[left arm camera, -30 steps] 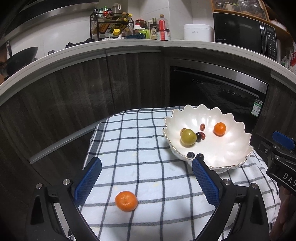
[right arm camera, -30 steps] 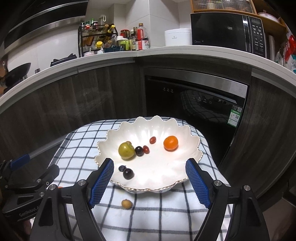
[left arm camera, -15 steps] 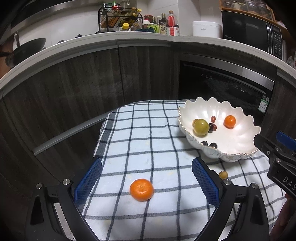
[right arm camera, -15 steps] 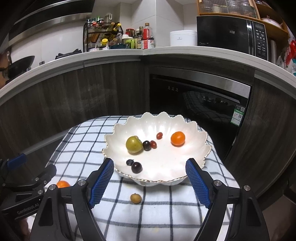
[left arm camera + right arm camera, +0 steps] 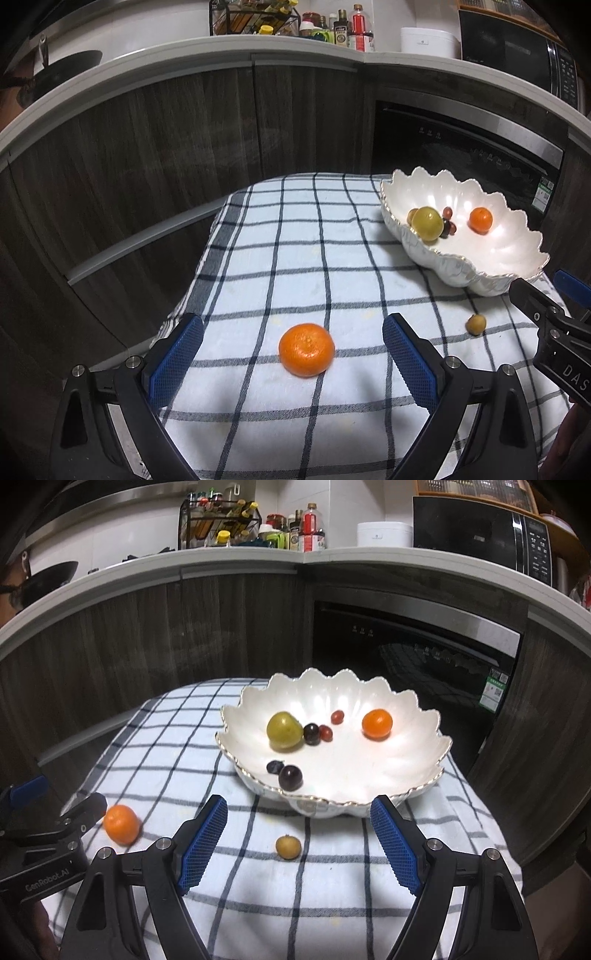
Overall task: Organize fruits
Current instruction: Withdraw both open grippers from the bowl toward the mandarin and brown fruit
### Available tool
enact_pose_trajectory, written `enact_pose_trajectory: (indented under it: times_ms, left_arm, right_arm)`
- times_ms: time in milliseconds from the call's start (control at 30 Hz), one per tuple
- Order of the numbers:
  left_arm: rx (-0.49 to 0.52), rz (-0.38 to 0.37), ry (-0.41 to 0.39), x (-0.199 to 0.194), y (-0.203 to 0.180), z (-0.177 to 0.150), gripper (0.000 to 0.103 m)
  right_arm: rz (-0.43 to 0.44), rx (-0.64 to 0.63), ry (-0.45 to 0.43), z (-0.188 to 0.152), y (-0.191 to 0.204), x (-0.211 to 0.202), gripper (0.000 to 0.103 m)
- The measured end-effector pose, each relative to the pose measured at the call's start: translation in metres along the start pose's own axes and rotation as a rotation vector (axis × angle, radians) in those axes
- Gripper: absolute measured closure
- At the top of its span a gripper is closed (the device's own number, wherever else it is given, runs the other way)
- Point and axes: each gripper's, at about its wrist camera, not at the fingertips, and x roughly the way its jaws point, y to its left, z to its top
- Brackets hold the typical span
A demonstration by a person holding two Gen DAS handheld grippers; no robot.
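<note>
The left gripper (image 5: 293, 360), jaws apart, has been brought around the mandarin (image 5: 306, 349) near the cloth's (image 5: 295, 258) left edge, so grasping appears next; the right gripper (image 5: 299, 842) is held open, empty.

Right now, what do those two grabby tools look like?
Both tools match: the left tool and right tool have black plastic arms with silver bolts, ending in flat blue pads with a bumpy grid. White letters are printed on each black body, and each has a blue piece. No cables or sleeves show.
</note>
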Motion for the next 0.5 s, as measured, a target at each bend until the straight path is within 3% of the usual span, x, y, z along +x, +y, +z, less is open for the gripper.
enact_pose_trajectory:
  times_ms: [333,500]
  left_arm:
    - [-0.01,0.008,0.029,0.02,-0.002,-0.014,0.006]
    - [-0.008,0.011,0.048,0.031,-0.004,-0.02,0.011]
  right_arm:
    - [0.017,-0.017,0.049,-0.017,0.003,0.024,0.024]
    - [0.033,-0.019,0.087,-0.023,0.003,0.038,0.042]
